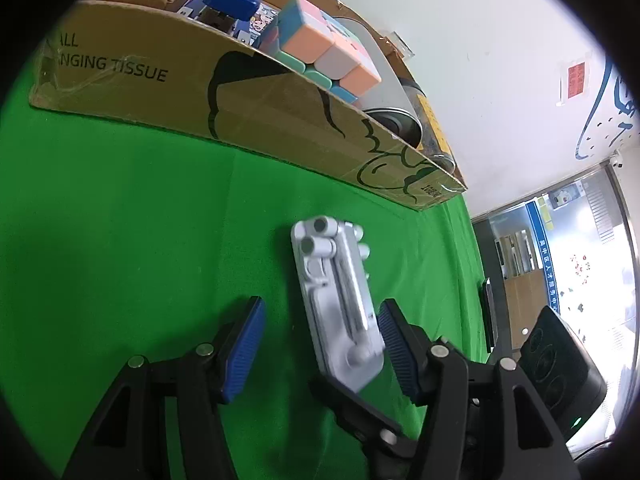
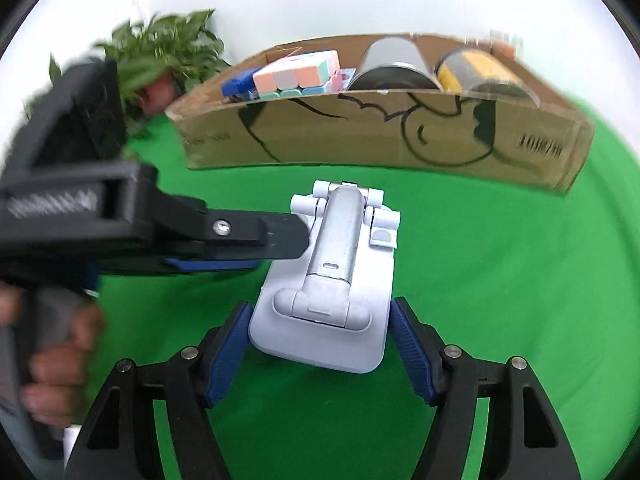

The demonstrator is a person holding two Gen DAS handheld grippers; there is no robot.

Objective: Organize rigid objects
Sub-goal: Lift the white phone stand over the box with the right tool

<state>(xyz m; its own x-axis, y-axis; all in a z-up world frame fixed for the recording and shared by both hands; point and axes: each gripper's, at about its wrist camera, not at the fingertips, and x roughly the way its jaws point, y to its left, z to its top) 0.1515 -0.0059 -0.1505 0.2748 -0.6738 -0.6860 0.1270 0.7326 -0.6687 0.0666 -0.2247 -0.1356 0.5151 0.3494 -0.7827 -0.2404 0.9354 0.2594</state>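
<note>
Left wrist view: the left claw (image 1: 320, 344) is standing apart, with the white folding plastic phone stand (image 1: 338, 304) leaning on its right pad above the green table (image 1: 120, 220).
Right wrist view: the right claw (image 2: 320, 348) is clamping the stand's base; the left claw is touching its side.
Cardboard box (image 2: 380, 136): it is holding a pastel cube (image 2: 296, 74) and two cans.

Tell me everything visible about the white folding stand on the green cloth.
The folding stand looks like pale white plastic with a silvery metal centre arm and round hinge knuckles at its far end. It is folded flat and lies on the green cloth, in front of the cardboard box. Its near end sits between the blue pads of the right hand-held gripper, close to both. The left hand-held gripper reaches in from the side; one pad is against the stand's edge, the other well clear.
</note>
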